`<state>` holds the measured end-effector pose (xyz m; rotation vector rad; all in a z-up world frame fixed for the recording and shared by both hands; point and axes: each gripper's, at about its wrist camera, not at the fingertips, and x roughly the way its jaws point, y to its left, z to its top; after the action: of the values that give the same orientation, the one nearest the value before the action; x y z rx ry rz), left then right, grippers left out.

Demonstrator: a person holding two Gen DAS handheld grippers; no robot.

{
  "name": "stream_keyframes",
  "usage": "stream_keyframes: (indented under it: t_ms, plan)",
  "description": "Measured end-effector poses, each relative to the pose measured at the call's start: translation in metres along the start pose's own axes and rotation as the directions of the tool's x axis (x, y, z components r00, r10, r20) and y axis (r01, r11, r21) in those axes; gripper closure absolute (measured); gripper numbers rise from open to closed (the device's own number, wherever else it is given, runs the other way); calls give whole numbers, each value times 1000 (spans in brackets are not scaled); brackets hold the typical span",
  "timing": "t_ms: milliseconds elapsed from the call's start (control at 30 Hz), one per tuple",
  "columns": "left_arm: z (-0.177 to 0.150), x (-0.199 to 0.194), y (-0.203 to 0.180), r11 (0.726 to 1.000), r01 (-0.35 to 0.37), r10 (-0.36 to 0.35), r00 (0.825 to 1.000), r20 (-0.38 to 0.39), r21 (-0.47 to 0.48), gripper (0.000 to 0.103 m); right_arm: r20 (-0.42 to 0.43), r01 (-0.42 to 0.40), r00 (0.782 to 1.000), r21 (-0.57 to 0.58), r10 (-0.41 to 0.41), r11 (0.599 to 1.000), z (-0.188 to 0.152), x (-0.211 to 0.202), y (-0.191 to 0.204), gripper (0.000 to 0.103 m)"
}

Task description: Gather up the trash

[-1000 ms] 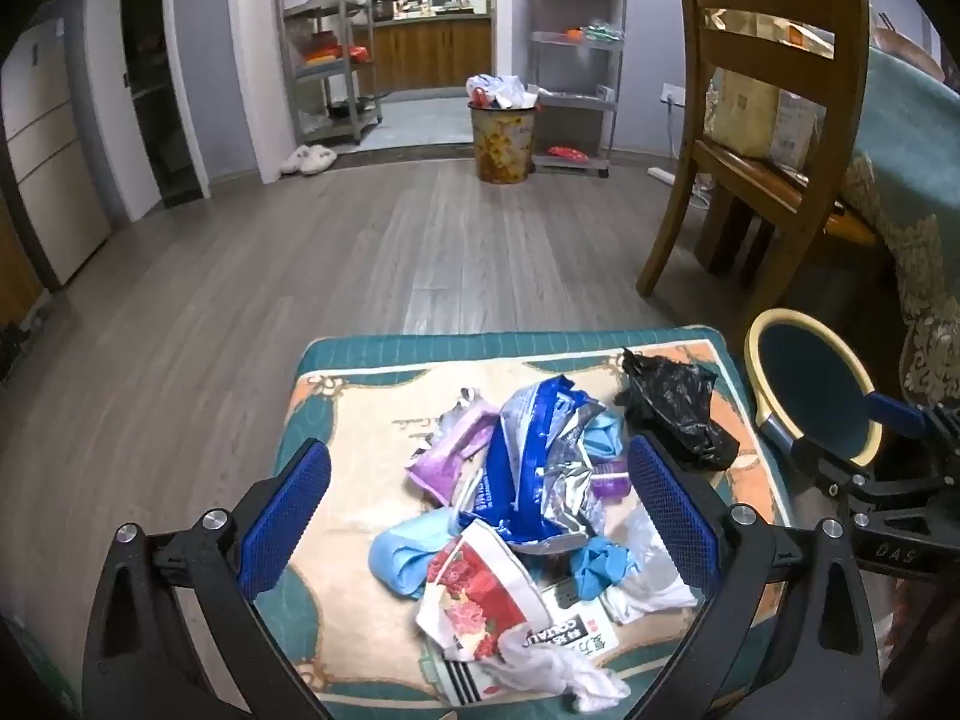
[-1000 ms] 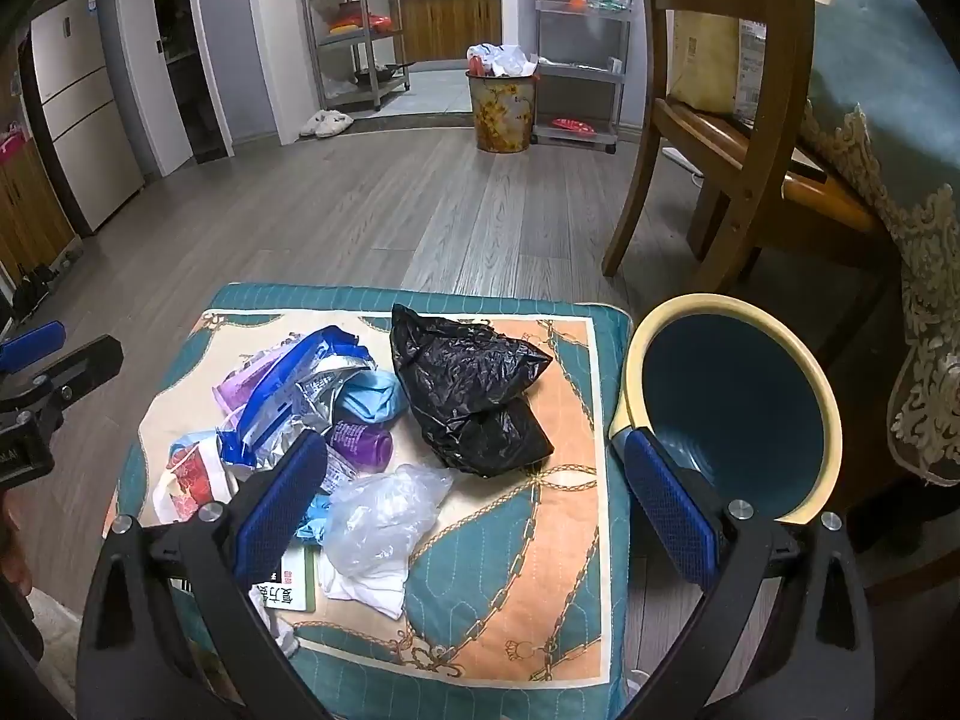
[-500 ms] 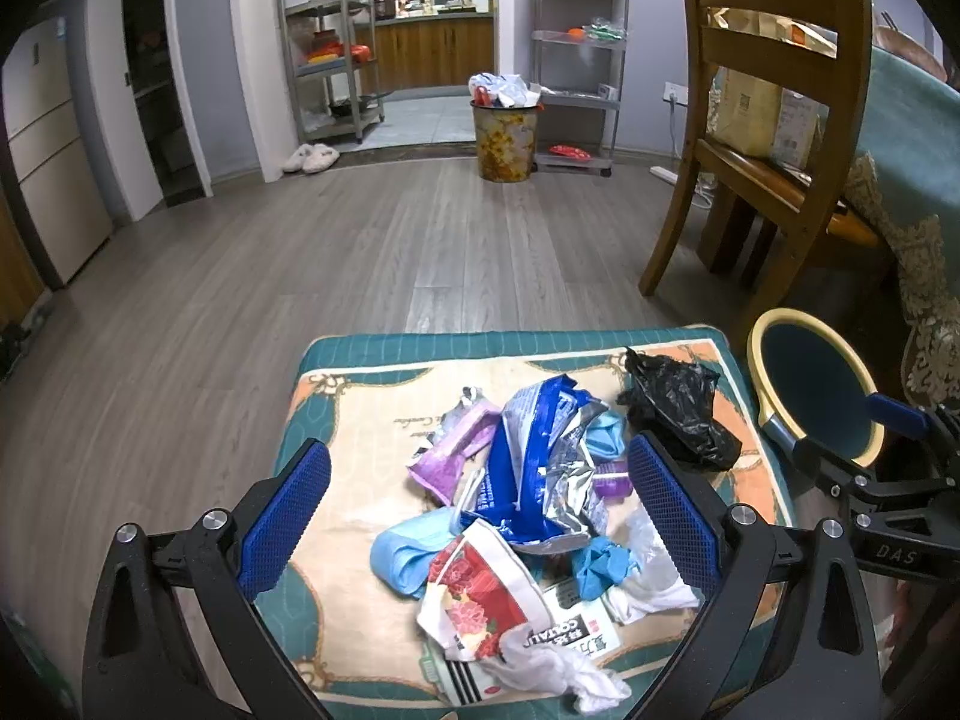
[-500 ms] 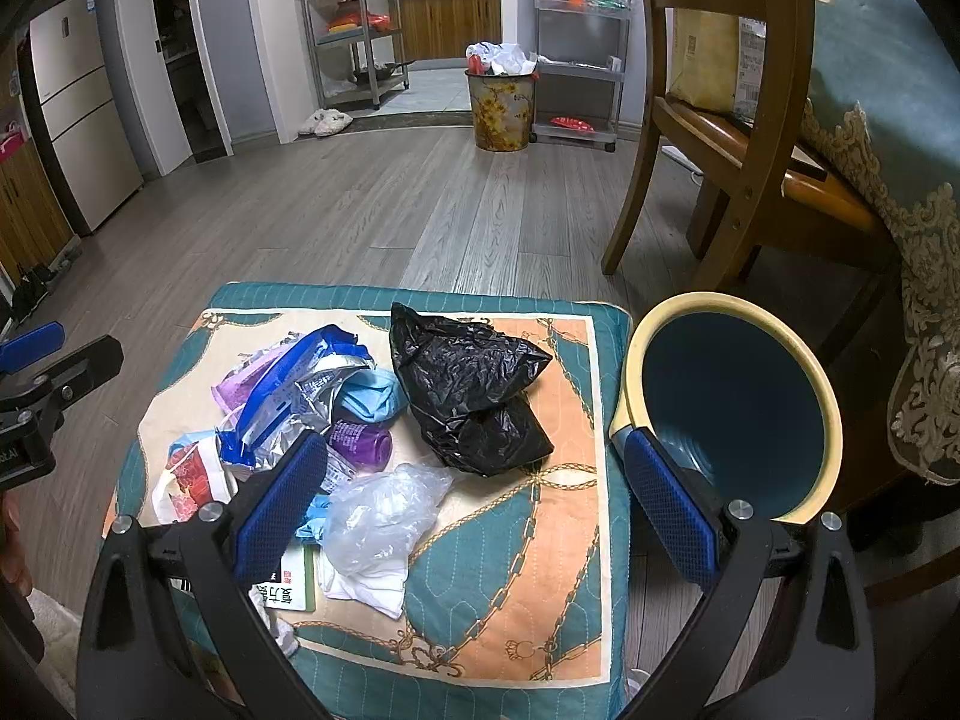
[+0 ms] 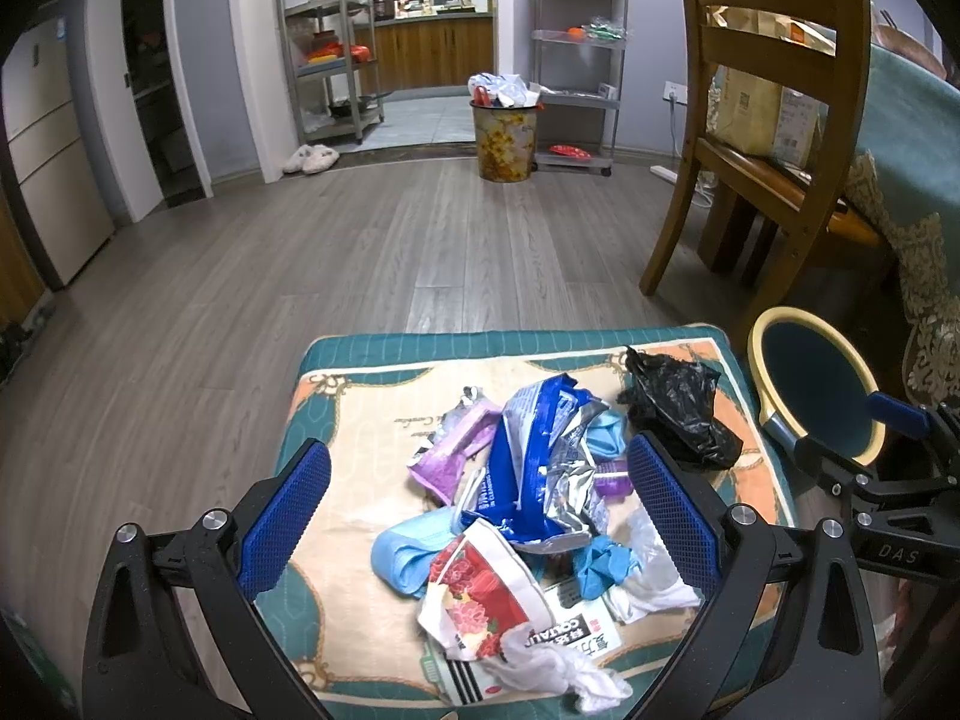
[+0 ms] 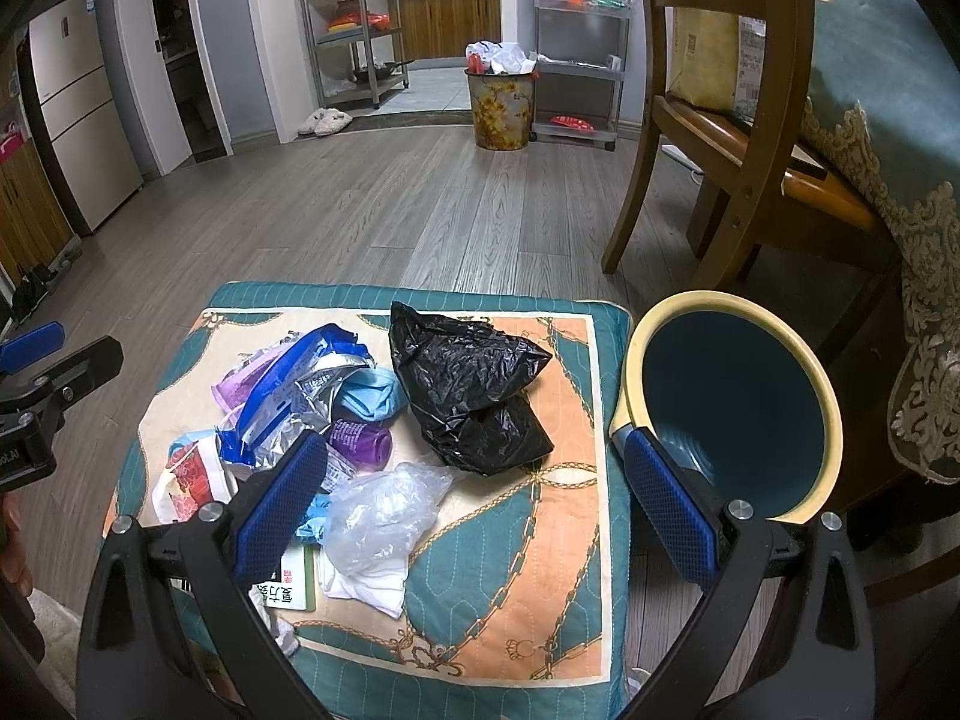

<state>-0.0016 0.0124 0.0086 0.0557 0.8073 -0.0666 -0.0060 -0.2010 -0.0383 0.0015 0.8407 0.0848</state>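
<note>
Both grippers, L (image 5: pixel 477 501) & R (image 6: pixel 474 492), jaws apart, above trash pile (image 5: pixel 528 480); bin (image 6: pixel 729 414) to R.

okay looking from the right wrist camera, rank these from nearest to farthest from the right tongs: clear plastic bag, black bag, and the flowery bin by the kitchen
1. Clear plastic bag, just ahead, left of centre.
2. Black bag, mid-cushion, beyond it.
3. Flowery bin, far across the floor.

trash pile (image 5: pixel 528 516): crumpled wrappers, heaped on cushion | black bag (image 6: pixel 474 390): crumpled, beside pile | bin (image 6: pixel 732 414): empty, beside cushion
</note>
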Motion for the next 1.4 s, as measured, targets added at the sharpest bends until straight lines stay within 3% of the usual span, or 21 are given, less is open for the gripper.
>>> stream_keyframes:
  t_ms: [1400]
  plan:
    - [-1,1,3,1000,-4,4,1000,0,2,5,-7,5,1000,-2,-5,1000,-4,3,1,6]
